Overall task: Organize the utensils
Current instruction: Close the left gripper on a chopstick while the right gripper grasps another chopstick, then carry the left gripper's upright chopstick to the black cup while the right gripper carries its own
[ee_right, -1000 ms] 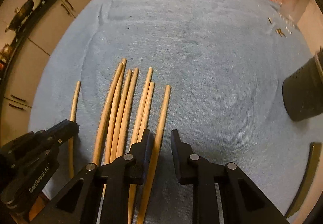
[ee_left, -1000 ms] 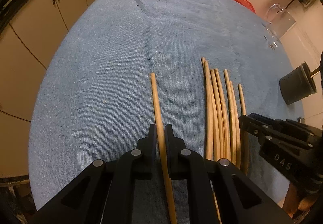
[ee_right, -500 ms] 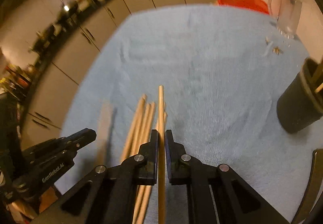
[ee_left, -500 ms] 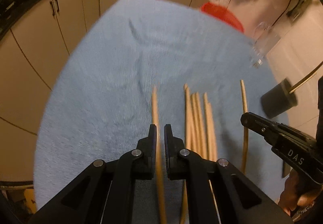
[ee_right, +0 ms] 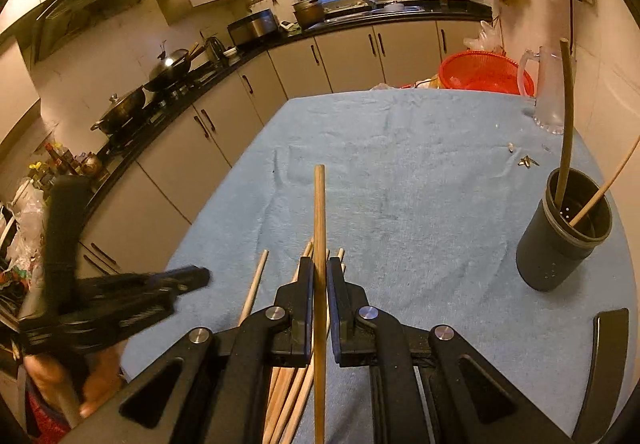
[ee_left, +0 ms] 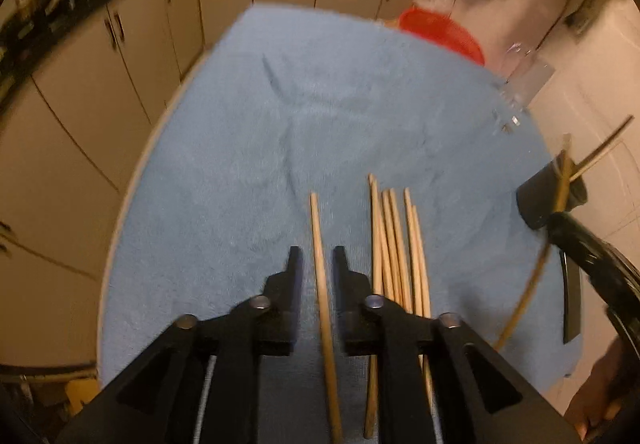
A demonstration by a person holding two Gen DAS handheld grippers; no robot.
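Note:
Several wooden chopsticks lie side by side on the blue towel. My left gripper is open, and a single chopstick lies on the towel between its fingers. My right gripper is shut on one chopstick and holds it above the towel, over the pile. A dark utensil cup stands at the right with two sticks in it; it also shows in the left wrist view. The left gripper shows at the left of the right wrist view.
A red basket and a glass pitcher stand at the table's far right corner. A dark flat utensil lies near the right front edge. Small bits lie on the towel. Cabinets run along the left.
My left gripper has opened and let go of its chopstick, which now lies on the towel. My right gripper closed on a chopstick and lifted it, tilting up toward the cup.

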